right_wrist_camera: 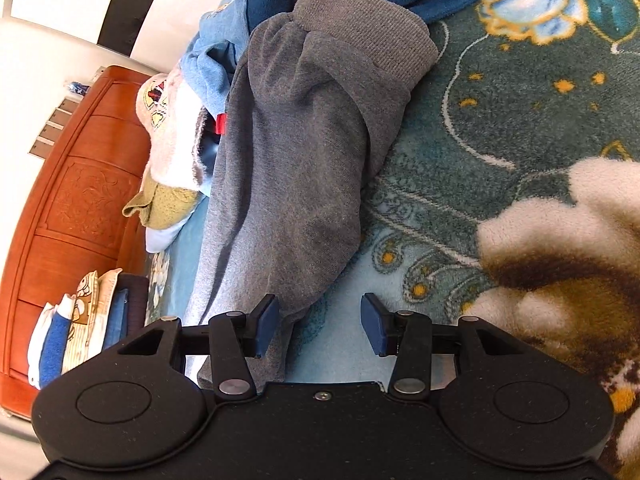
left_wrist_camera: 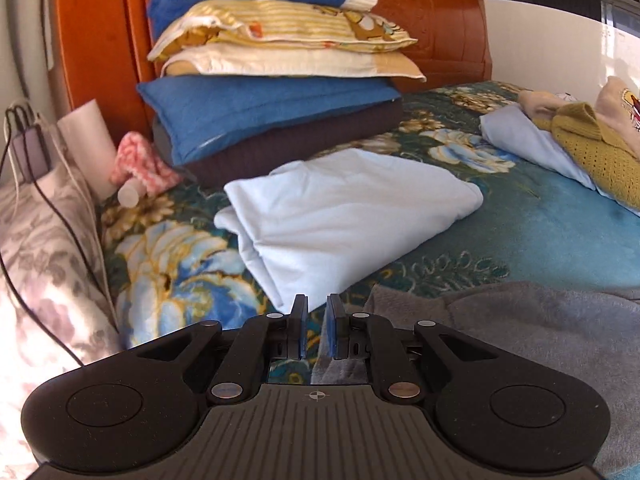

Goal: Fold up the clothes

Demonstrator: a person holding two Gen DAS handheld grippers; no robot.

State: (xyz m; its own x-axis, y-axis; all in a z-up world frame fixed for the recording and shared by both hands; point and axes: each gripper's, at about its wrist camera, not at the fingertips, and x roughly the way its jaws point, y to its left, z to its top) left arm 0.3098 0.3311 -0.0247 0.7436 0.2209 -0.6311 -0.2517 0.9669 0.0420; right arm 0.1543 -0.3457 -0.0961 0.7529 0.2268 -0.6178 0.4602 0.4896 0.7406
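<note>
The bedspread (left_wrist_camera: 560,240) is showing teal with blue-and-gold flowers. A pale blue folded cloth (left_wrist_camera: 352,216) is lying at its middle, and a grey sweatshirt (right_wrist_camera: 296,160) is sprawling at five o'clock. At twelve o'clock the pillow stack (left_wrist_camera: 272,80) is showing blue, yellow stripes, cream and dark brown against an orange-brown headboard (left_wrist_camera: 440,28). At two o'clock a mustard knit (left_wrist_camera: 600,152) is glowing.

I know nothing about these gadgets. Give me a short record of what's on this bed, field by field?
Surface: floral blanket on a bed
Folded item: light blue garment
Being worked on: grey sweatshirt, lying unfolded
Waiting pile: mustard knit among other clothes
Background: pillow stack against the wooden headboard
Left gripper: shut, empty
Right gripper: open, at the sweatshirt's edge
</note>
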